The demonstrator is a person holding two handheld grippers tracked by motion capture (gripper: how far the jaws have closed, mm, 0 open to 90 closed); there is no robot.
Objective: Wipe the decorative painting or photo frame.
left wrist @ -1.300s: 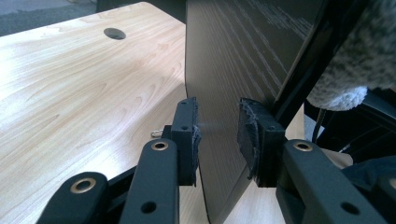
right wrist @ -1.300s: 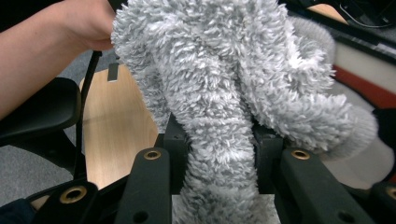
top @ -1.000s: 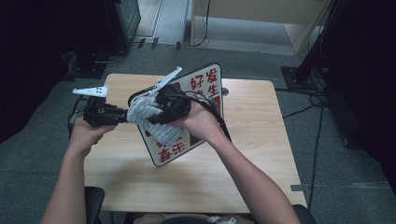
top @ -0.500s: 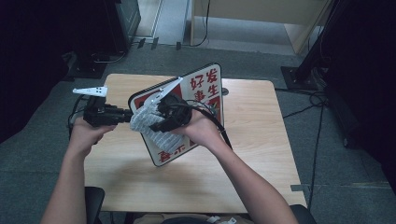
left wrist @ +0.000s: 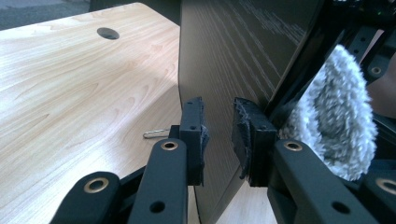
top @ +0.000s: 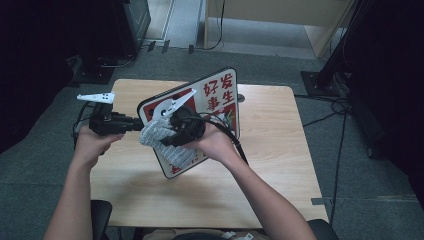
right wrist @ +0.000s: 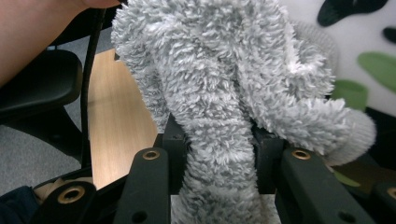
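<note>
A white sign board (top: 220,95) with red characters and a dark rim stands tilted on its lower edge on the table. My left gripper (top: 136,123) is shut on its left edge; in the left gripper view the jaws (left wrist: 218,137) pinch the board's dark back (left wrist: 233,51). My right gripper (top: 174,136) is shut on a fluffy grey cloth (top: 152,136) and presses it against the board's front. Between the right jaws (right wrist: 218,158) the cloth (right wrist: 219,70) bulges out, with the board's white face (right wrist: 308,18) behind it. The cloth (left wrist: 334,116) also shows beyond the board's edge.
The light wooden table (top: 280,165) has a round cable hole (left wrist: 108,33) and a small metal clip (left wrist: 156,133) lying near the board's foot. Dark floor and black stands surround the table. A chair (right wrist: 37,79) sits at the person's side.
The right gripper has slid the cloth slightly down and to the left over the board's face. The left gripper keeps its hold on the board's edge.
</note>
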